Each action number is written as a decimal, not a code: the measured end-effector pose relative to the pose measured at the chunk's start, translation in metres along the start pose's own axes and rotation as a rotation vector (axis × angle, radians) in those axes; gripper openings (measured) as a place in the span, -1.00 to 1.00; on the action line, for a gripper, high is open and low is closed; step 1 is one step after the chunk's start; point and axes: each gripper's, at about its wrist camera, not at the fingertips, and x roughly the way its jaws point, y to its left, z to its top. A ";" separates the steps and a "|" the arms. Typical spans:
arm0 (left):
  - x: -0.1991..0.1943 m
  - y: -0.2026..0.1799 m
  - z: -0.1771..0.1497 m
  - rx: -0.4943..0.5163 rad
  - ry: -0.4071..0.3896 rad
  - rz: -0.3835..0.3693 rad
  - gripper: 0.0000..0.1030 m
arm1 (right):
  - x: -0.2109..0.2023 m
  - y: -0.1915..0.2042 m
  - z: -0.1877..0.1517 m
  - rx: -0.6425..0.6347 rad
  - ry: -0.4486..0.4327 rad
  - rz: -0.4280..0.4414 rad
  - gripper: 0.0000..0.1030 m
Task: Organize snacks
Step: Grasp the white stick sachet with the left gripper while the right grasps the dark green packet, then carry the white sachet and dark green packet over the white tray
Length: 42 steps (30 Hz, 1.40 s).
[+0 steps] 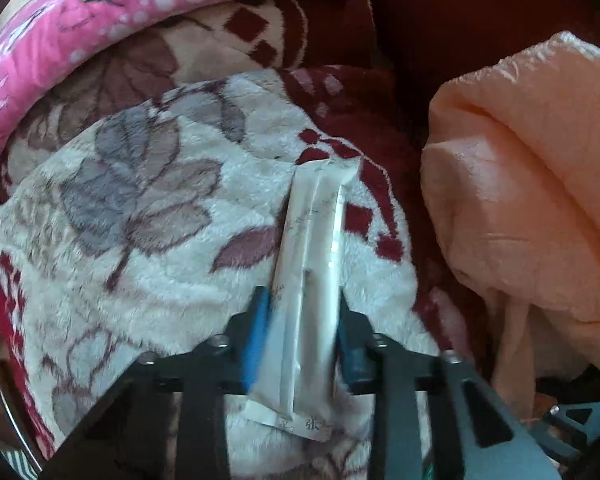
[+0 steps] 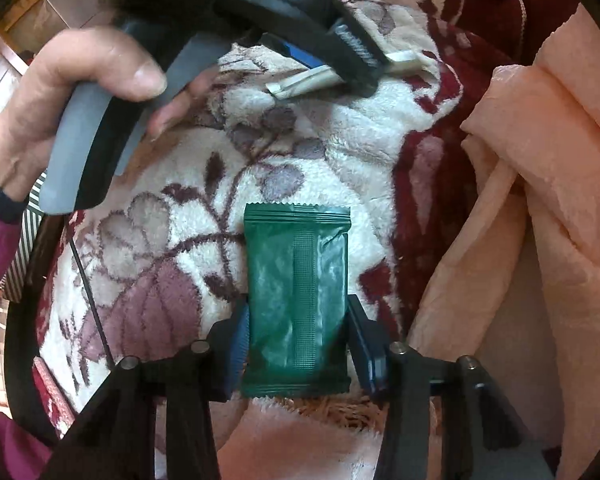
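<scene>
Both grippers point steeply down at the floral blanket (image 1: 140, 240): my left gripper (image 1: 302, 324) pinches the white stick packet (image 1: 312, 272), long axis running away from me, while my right gripper (image 2: 296, 332) clamps the green snack pouch (image 2: 296, 300) lengthwise, nearer me.

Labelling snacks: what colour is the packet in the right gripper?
Dark green packet, clearest in the right wrist view.

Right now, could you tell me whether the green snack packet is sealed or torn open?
Sealed: the green snack packet shows both crimped ends intact, with no tear.
</scene>
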 end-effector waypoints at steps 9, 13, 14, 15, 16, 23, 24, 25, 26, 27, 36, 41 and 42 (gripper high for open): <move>-0.052 0.037 -0.052 -0.143 -0.058 -0.013 -0.75 | -0.016 0.013 -0.001 -0.012 -0.040 0.008 -0.08; -0.072 0.047 -0.082 -0.202 -0.073 -0.015 -0.75 | -0.022 0.023 -0.001 -0.020 -0.054 0.018 -0.08; -0.079 0.050 -0.092 -0.222 -0.078 -0.011 -0.75 | -0.024 0.025 -0.002 -0.023 -0.058 0.020 -0.08; -0.085 0.053 -0.101 -0.237 -0.078 -0.005 -0.75 | -0.026 0.023 -0.002 -0.026 -0.061 0.021 -0.08; -0.091 0.055 -0.110 -0.251 -0.081 0.004 -0.75 | -0.027 0.026 -0.002 -0.033 -0.063 0.023 -0.08; -0.124 0.066 -0.164 -0.346 -0.123 0.090 -0.75 | -0.027 0.054 0.003 -0.048 -0.084 0.048 -0.08; -0.128 0.068 -0.171 -0.360 -0.127 0.095 -0.75 | -0.026 0.057 0.003 -0.049 -0.086 0.048 -0.08; -0.133 0.069 -0.179 -0.378 -0.131 0.105 -0.75 | -0.025 0.059 0.005 -0.046 -0.088 0.053 -0.08; -0.136 0.071 -0.186 -0.391 -0.132 0.119 -0.75 | -0.025 0.062 0.005 -0.042 -0.090 0.057 -0.08; -0.139 0.071 -0.192 -0.402 -0.135 0.128 -0.75 | -0.025 0.063 0.005 -0.038 -0.095 0.059 -0.08; -0.164 0.080 -0.228 -0.463 -0.169 0.189 -0.75 | -0.021 0.084 0.013 -0.036 -0.106 0.070 -0.08; -0.173 0.080 -0.236 -0.475 -0.188 0.190 -0.76 | -0.021 0.099 0.018 -0.064 -0.103 0.078 -0.08; -0.175 0.081 -0.237 -0.477 -0.191 0.188 -0.76 | -0.021 0.102 0.019 -0.068 -0.104 0.080 -0.08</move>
